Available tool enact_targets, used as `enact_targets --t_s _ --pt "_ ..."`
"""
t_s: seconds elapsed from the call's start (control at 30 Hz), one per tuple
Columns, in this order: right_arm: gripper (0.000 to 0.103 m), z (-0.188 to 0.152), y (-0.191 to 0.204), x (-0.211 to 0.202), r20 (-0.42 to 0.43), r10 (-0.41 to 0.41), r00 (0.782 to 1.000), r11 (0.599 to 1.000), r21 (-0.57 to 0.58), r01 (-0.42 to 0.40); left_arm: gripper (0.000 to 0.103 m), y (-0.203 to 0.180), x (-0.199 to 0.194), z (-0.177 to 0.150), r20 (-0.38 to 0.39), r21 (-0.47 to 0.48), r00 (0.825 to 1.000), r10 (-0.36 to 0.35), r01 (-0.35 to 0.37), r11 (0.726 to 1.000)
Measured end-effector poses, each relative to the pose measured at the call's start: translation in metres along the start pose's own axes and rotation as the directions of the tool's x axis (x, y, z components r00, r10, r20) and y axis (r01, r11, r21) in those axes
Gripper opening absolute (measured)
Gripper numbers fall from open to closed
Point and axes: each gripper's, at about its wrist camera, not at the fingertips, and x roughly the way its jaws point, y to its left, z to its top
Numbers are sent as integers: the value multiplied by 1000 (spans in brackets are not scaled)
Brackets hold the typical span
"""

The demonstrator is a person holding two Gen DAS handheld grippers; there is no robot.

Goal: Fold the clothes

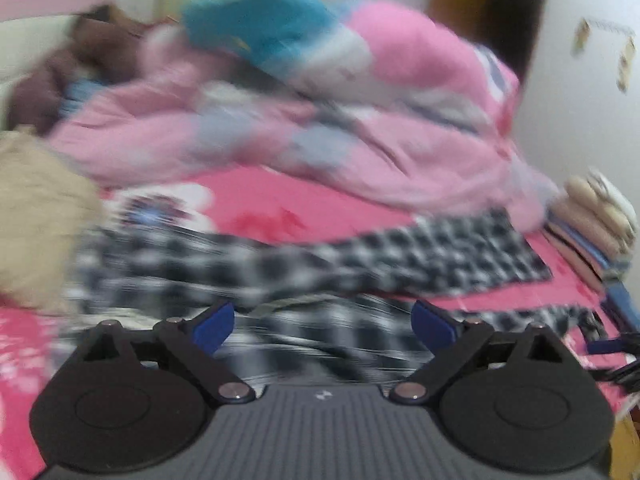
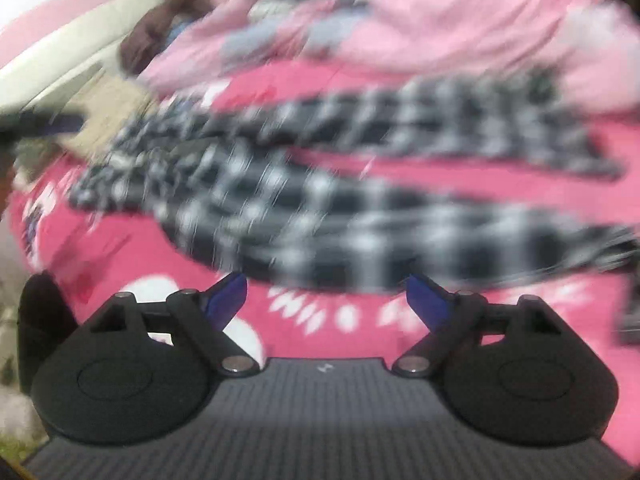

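Black-and-white checked garment [image 2: 360, 200] lies spread on the pink bed [image 2: 120, 264]. Both claws, left claw [image 1: 324, 328] and right claw [image 2: 326, 300], hover above it, open and empty. Soft, light, floppy cloth; best pinched at an edge.

My right gripper [image 2: 326, 300] has its blue-padded jaws spread wide with nothing between them. Just beyond the fingertips a black-and-white checked garment [image 2: 360, 216] lies blurred across the pink floral bedsheet [image 2: 120, 264]. Farther ahead is a heap of pale pink bedding [image 2: 440, 28]; a beige cloth [image 2: 108, 116] sits far left.
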Motion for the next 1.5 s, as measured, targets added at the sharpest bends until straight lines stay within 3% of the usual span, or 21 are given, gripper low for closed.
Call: enact_targets --t_s 0.13,0.27,0.33,0.37,0.53,0.73,0.87,0.93,1.07,1.17,1.3,1.4,1.47,1.5 --pt "81 27 14 -71 124 -47 991 999 -18 50 97 40 -29 5 41 -51 997 71 -69 996" --pt "71 48 26 -81 195 -51 979 998 -31 58 97 59 -19 8 102 -31 979 177 -175 984" --pt "62 58 29 -56 180 -14 984 1000 -3 15 97 67 -4 6 115 -42 964 238 -235 971" --pt "55 62 32 -38 159 7 987 1000 6 -8 97 71 2 3 111 -51 964 242 -238 970" --pt "40 95 51 54 56 137 989 990 6 -138 96 88 30 -5 107 -78 966 236 -228 970" --pt "39 176 101 168 48 264 963 960 -110 -257 94 111 87 14 167 -124 947 275 -256 959" --pt "41 225 142 256 -37 368 929 911 -186 -368 85 135 128 23 156 -214 921 356 -320 923" --pt "43 244 166 304 -110 406 907 882 -214 -420 84 151 140 21 145 -281 921 362 -312 908" --pt "43 265 208 382 -193 380 905 871 -256 -420 72 179 149 8 140 -360 918 371 -302 883" --pt "43 276 232 426 -268 374 888 852 -279 -444 69 190 147 3 137 -340 938 317 -256 905" --pt "45 277 256 451 -349 394 850 811 -303 -500 64 193 149 -3 136 -327 943 304 -247 912" --pt "45 274 270 466 -386 405 829 796 -297 -527 62 203 153 -8 106 -358 948 299 -244 901" --pt "33 263 283 475 -419 367 831 784 -342 -518 58 212 158 -12 80 -390 953 291 -239 889" --pt "32 257 288 472 -407 351 843 772 -384 -507 57 217 160 -14 68 -408 957 283 -232 883"
